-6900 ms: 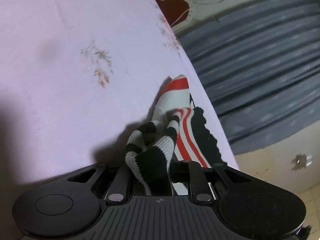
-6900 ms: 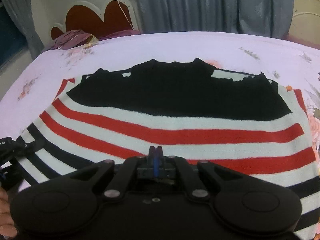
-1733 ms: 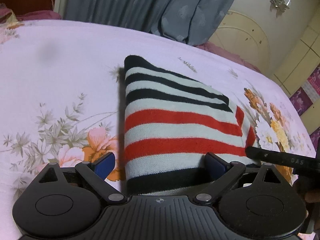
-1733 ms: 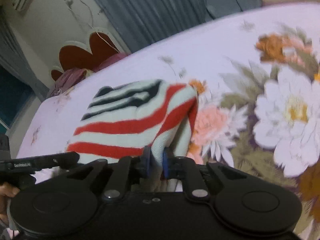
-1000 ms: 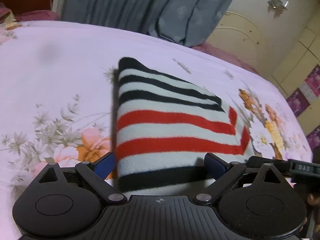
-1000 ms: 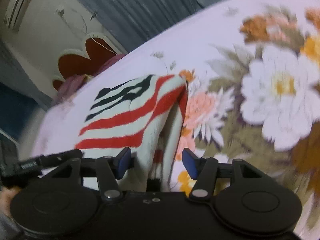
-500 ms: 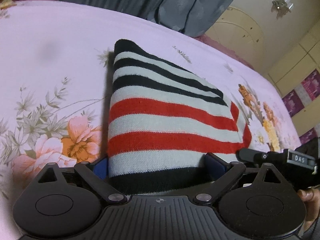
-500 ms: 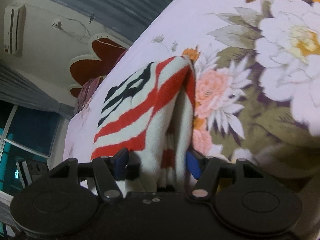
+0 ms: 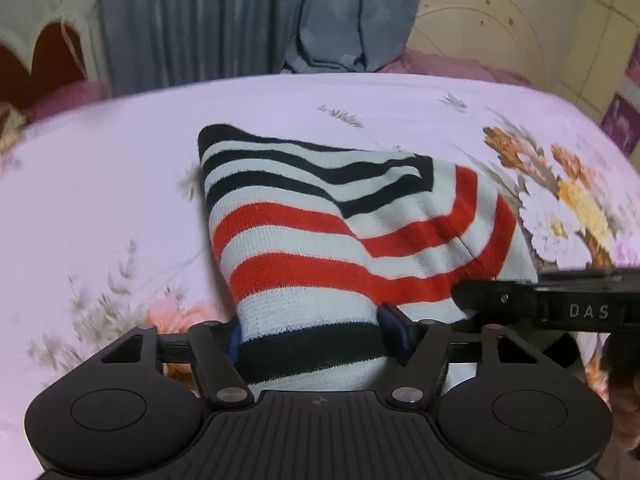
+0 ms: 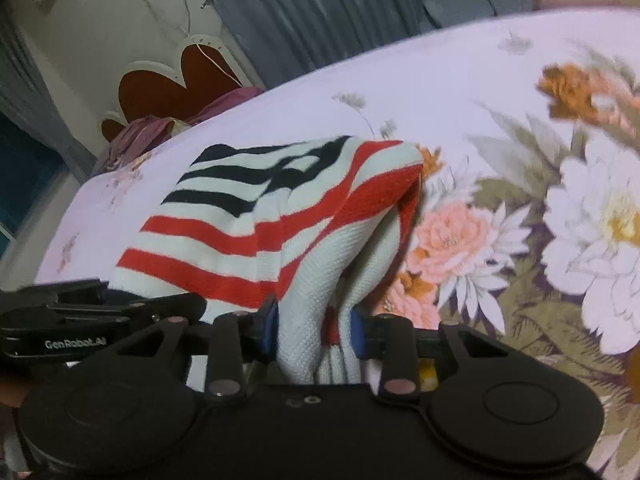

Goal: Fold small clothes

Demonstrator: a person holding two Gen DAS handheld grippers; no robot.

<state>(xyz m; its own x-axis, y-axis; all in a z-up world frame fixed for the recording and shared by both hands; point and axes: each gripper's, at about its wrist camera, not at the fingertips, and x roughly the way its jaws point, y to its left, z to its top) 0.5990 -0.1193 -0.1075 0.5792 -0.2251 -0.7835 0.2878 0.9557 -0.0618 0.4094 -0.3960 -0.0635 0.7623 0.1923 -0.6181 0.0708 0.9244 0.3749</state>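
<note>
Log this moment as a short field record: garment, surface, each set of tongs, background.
garment: striped knit sweater, folded into a compact bundle, red, white and black stripes
surface: pink floral bedsheet, the bundle's far part lying on it
left tongs: blue pads pressing both sides of the bundle's near end, at the black stripe
right tongs: closed around the folded layers at the bundle's other near corner
background: grey curtains, red headboard
fold state: thick stack of several layers, edges uneven
</note>
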